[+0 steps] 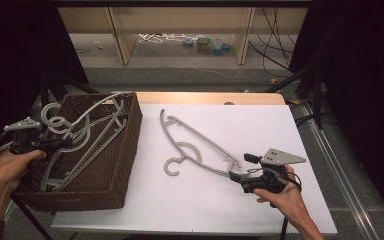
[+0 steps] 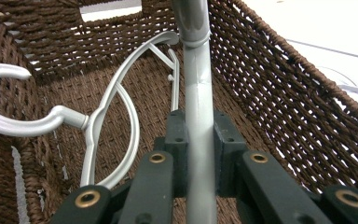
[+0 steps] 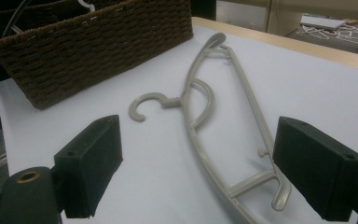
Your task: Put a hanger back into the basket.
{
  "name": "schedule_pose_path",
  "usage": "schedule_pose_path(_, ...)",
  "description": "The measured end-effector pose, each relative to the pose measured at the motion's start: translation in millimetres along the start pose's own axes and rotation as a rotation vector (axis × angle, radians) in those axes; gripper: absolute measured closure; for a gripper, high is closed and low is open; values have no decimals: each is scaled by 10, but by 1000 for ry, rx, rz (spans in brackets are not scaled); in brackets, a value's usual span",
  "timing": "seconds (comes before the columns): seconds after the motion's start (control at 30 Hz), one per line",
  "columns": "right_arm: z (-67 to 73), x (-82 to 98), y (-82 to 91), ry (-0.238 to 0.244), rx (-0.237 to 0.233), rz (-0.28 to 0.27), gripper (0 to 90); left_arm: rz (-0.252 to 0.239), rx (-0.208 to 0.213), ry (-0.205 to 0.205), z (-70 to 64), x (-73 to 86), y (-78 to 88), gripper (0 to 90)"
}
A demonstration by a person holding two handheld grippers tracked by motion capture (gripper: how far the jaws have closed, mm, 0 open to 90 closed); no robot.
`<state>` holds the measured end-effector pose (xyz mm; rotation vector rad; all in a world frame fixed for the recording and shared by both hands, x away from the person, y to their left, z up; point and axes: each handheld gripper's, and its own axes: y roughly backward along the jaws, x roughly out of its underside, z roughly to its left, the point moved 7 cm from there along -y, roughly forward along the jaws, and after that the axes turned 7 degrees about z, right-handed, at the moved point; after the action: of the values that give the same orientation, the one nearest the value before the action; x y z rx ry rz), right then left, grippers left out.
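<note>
While our left gripper [image 2: 199, 154] clamps a grey plastic hanger [image 2: 196, 84] in the brown wicker basket [image 1: 130, 145], our wide-open, empty right gripper [image 3: 198, 172] faces the end of the beige plastic hanger [image 3: 214, 121] lying lengthwise away on the white desk [image 1: 260, 130].

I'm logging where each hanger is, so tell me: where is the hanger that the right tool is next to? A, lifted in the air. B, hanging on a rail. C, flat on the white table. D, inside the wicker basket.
C: the grey hanger lies flat on the white table, outside the basket, with the right tool open beside its end.
</note>
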<state>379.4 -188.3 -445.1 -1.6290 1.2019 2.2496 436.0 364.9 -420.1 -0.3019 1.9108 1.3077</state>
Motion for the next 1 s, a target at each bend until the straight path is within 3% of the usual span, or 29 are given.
schedule_pose_path(0.2,-2,10,-11,-1,4,0,166,53,-25,-20,23,34,-62,793)
schedule_pose_path(0.4,-4,11,-26,-4,-3,-10,166,98,-33,-14,46,78,-193,793)
schedule_pose_path(0.47,-9,8,-28,-4,-2,-11,166,141,-38,-53,53,96,-214,793)
schedule_pose_path(0.57,-14,23,-12,-3,8,8,166,166,-44,-61,53,100,-237,793)
schedule_pose_path(0.7,-16,16,-26,-4,2,-7,166,183,-43,-54,48,109,-304,792)
schedule_pose_path(0.77,-17,17,-24,-5,1,-7,166,197,-62,-47,59,118,-339,792)
schedule_pose_path(0.8,-23,19,-16,-5,7,2,166,204,-48,-49,51,122,-366,791)
schedule_pose_path(0.9,-13,16,-23,-3,0,-9,166,223,-81,-34,73,153,-431,791)
schedule_pose_path(1.0,-17,12,-26,-4,0,-12,166,223,-85,-14,139,186,-457,784)
